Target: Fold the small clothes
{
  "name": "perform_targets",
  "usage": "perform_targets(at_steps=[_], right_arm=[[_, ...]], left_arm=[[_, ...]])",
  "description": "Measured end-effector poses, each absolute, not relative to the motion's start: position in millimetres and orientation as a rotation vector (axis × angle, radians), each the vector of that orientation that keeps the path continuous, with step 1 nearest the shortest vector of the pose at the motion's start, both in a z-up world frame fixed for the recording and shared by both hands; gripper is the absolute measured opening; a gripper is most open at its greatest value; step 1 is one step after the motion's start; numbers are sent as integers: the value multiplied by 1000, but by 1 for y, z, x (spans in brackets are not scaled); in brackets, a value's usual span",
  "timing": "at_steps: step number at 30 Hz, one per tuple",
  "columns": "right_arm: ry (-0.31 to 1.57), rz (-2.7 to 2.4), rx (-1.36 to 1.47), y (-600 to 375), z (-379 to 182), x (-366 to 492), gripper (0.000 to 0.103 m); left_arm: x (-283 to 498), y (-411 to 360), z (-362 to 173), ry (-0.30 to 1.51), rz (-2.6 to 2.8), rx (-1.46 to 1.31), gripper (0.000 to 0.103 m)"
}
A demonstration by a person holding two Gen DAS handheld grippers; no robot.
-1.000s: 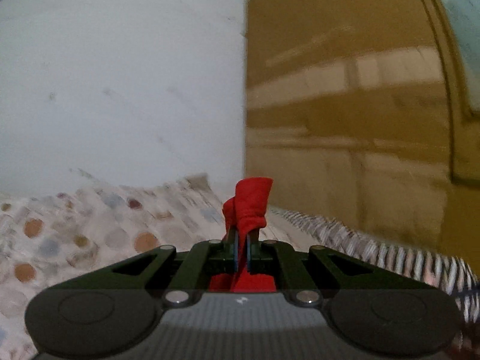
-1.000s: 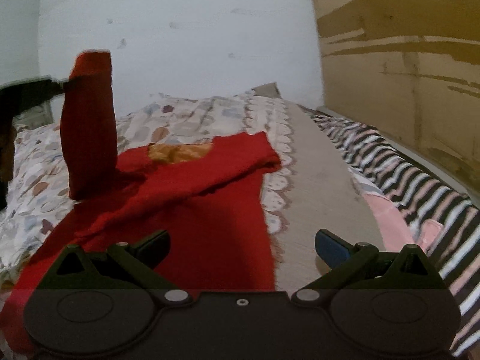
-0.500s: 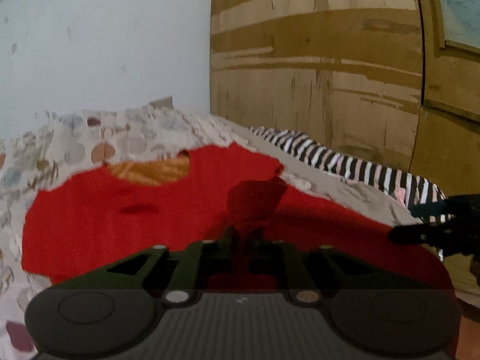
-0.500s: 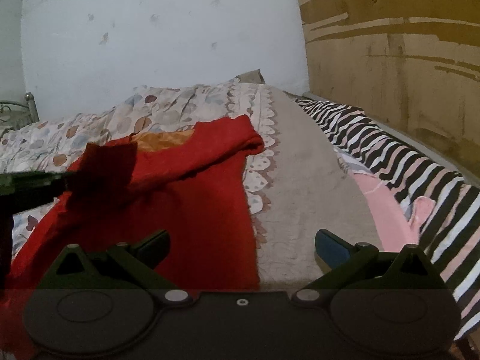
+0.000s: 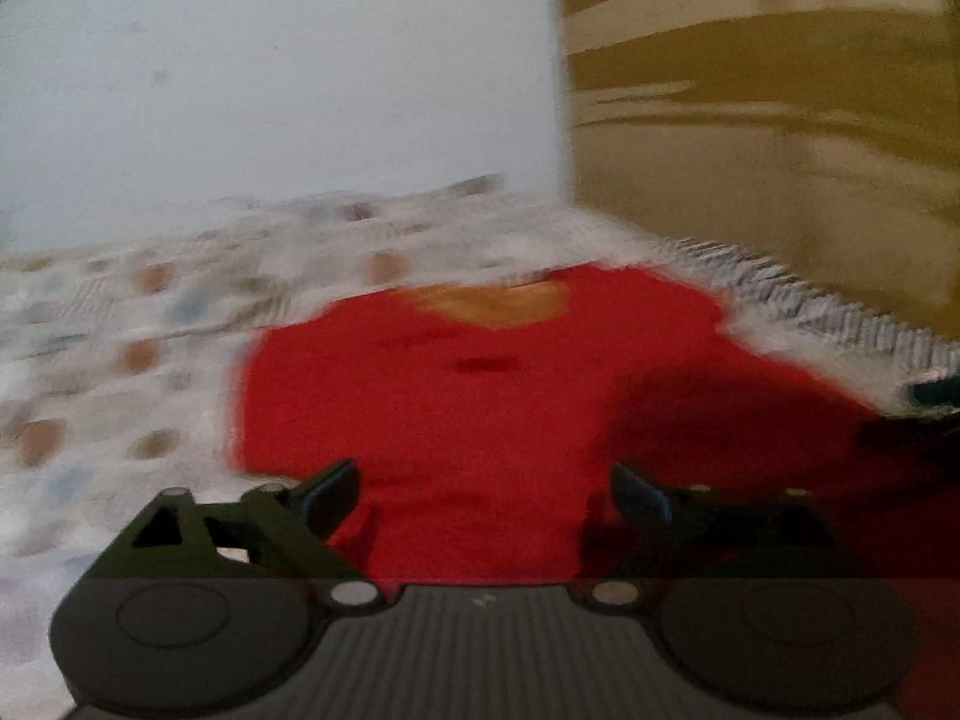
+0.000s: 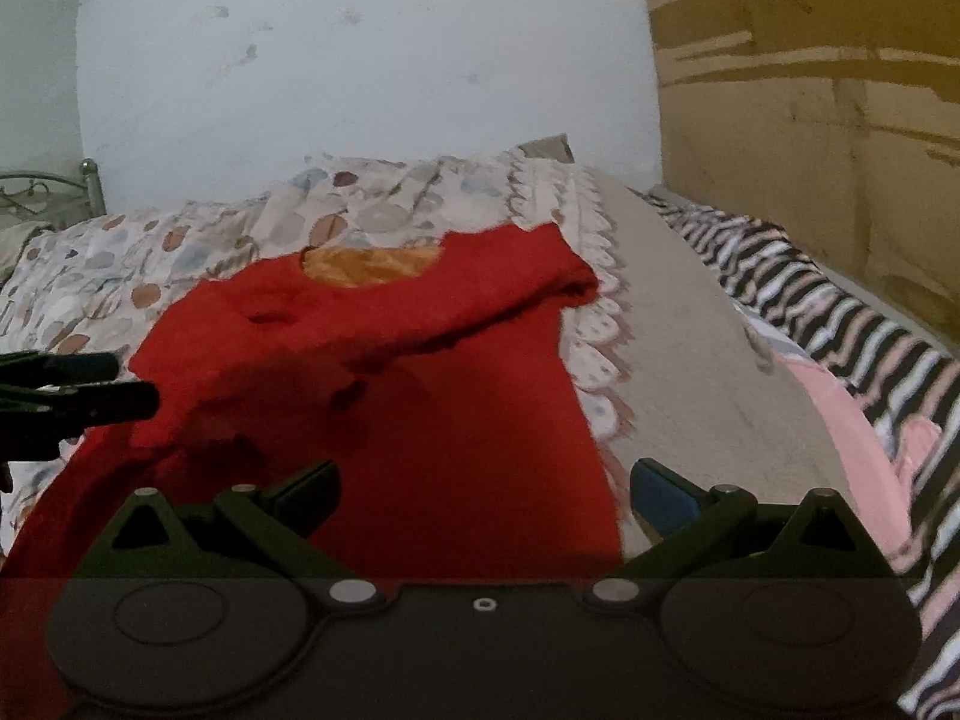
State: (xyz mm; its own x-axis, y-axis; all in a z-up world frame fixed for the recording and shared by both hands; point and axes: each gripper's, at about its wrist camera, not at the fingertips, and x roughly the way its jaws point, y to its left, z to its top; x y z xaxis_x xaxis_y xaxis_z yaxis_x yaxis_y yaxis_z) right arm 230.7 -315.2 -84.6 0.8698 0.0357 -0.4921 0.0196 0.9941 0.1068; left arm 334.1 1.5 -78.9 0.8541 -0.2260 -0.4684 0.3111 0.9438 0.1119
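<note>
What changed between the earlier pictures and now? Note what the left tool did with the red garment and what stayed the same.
The left tool carried the sleeve down and across the red garment, then opened and let it go; the sleeve now lies folded over the body. The right tool stayed open and empty above the garment's lower part, and the garment stayed on the patterned bedspread.

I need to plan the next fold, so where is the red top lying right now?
In the right wrist view the red top lies spread on the patterned bedspread, neckline toward the wall, left of the striped fabric, between both open grippers.
</note>
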Motion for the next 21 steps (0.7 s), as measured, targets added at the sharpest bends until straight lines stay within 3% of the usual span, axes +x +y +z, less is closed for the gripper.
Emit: perform_targets(at_steps=[5, 9, 21], right_arm=[[531, 76, 116, -293, -80, 264, 102], [547, 104, 87, -270, -82, 290, 102], [591, 91, 92, -258, -105, 312, 103]], left_arm=[[367, 36, -104, 517, -75, 260, 96], [389, 49, -112, 492, -54, 233, 102], [461, 57, -119, 445, 138, 250, 98]])
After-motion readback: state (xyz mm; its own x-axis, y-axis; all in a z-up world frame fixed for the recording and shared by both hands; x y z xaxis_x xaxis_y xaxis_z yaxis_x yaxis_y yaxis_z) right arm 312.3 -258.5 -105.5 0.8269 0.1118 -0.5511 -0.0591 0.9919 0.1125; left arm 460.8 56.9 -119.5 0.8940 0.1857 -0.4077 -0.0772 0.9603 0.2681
